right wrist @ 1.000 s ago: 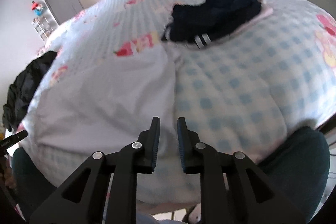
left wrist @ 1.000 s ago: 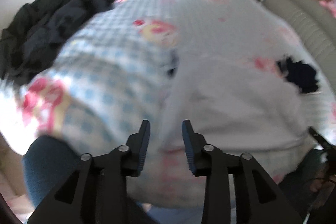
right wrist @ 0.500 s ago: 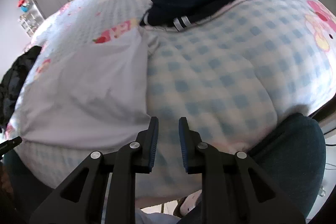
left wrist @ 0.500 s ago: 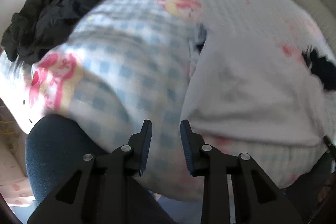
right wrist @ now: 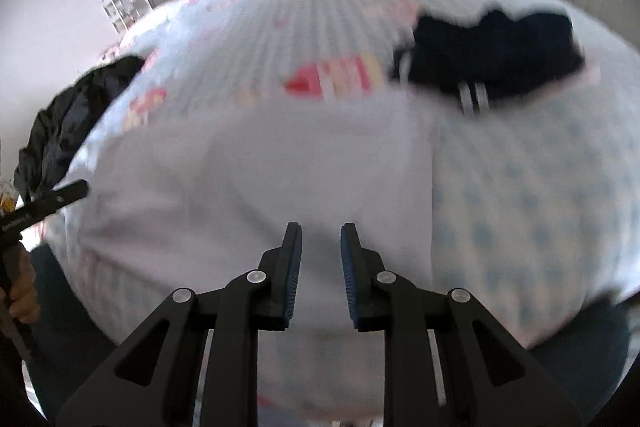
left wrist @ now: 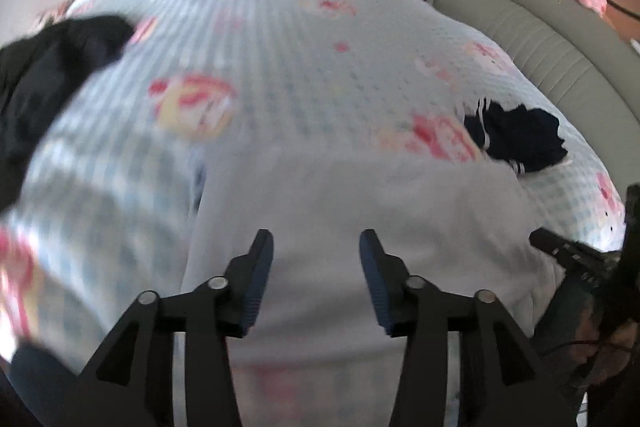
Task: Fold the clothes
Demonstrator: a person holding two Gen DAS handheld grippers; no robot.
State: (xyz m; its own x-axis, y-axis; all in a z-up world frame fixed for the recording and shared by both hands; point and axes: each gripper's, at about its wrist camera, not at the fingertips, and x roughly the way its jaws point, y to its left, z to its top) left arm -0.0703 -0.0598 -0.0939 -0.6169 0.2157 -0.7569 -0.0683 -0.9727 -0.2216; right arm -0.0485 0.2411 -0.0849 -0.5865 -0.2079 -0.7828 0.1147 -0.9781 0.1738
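Risk: a jaw closing on the white garment (left wrist: 360, 211) may also pinch the checked bedspread (left wrist: 280, 39) beneath it, because both are soft, pale and in contact; the fold would then drag the spread. Blur in both views also hides the garment's edges, so a grasp may land off the hem.

The left gripper (left wrist: 316, 247) hovers over the garment's near edge, jaws wide apart, holding nothing. The right gripper (right wrist: 320, 241) hovers over the same edge, jaws parted by a narrow gap, empty.

The garment lies flat and rectangular, lightly creased. Beyond its far right corner lies a navy bundle (right wrist: 492, 55); beyond its far left corner, a black heap (right wrist: 68, 115). Whether the garment is already folded cannot be told.
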